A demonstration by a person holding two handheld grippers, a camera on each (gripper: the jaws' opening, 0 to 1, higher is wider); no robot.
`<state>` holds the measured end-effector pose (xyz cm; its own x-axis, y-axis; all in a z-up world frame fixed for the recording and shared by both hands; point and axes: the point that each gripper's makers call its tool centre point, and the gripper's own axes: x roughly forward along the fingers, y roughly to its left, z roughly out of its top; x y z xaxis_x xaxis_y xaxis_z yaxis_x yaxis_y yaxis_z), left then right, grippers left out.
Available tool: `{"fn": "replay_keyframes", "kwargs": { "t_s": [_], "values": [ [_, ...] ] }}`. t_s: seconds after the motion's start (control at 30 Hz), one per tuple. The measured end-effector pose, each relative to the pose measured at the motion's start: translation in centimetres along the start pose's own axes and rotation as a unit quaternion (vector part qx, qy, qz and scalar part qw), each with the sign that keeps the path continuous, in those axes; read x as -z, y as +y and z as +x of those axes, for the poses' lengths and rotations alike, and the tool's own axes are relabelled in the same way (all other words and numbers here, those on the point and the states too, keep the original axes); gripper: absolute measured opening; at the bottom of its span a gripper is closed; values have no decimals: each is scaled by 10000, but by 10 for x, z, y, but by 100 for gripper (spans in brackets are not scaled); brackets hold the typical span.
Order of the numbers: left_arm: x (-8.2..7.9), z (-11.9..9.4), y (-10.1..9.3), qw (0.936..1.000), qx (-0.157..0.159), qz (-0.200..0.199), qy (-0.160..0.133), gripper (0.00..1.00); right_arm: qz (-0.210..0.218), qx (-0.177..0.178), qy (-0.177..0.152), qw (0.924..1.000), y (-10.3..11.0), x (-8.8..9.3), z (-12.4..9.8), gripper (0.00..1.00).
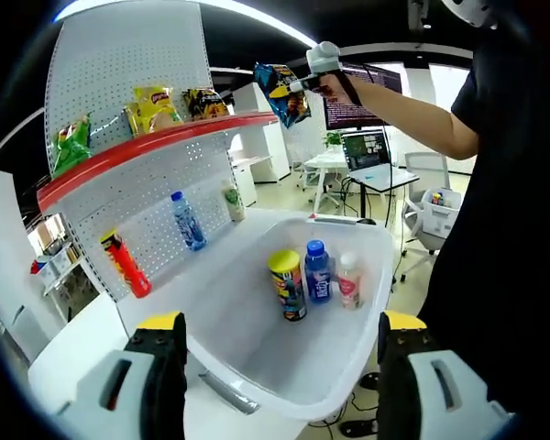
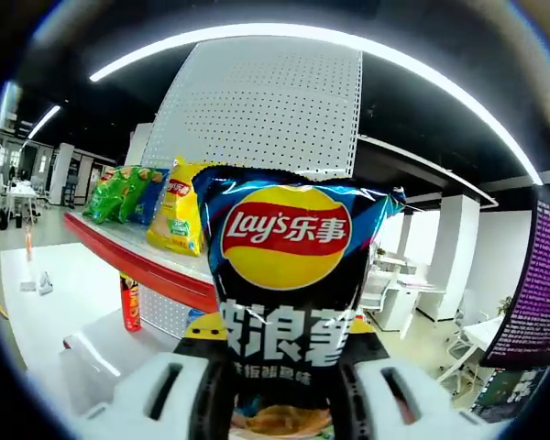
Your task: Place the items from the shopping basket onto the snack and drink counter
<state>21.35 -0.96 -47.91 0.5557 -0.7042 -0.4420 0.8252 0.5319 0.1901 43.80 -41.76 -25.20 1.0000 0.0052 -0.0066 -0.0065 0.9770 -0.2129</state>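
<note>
The right gripper [image 2: 277, 390] clamps its jaws on the lower part of a dark blue chip bag [image 2: 284, 266], which stands upright between them and is held up beside the red shelf [image 1: 156, 137]. The left gripper [image 1: 280, 367] hovers with jaws open, the white shopping basket [image 1: 257, 357] at 12 o'clock holding a yellow-lidded can [image 1: 287, 284] and two bottles [image 1: 318, 270].

Setting: an open-plan office fitted with a mock shop display. Ahead of the left fingers [image 1: 170, 344] stands a white pegboard rack [image 1: 137, 55] with a red shelf [image 1: 147, 145] carrying snack bags [image 1: 154, 108]. Beyond it are desks [image 1: 335, 163], a laptop [image 1: 367, 151], office chairs [image 1: 428, 188] and ceiling strip lights [image 2: 284, 35].
</note>
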Motion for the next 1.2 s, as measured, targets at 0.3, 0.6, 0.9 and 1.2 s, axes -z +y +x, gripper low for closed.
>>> {"fn": "replay_keyframes", "kwargs": {
  "t_s": [0.3,0.6,0.9,1.2],
  "values": [
    [1,2,3,10000,-9,-14,28,86,161,28,-164,9997,-5,-25,10,36],
    [0,3,8,10000,-20,-43,3,86,96,-28,-260,9996,-5,-47,37,36],
    [1,2,10,9999,-77,-69,6,86,136,30,-276,9995,-16,-61,63,36],
    [4,3,14,9998,-144,-124,34,86,176,120,-300,9993,-27,-76,93,36]
  ]
}}
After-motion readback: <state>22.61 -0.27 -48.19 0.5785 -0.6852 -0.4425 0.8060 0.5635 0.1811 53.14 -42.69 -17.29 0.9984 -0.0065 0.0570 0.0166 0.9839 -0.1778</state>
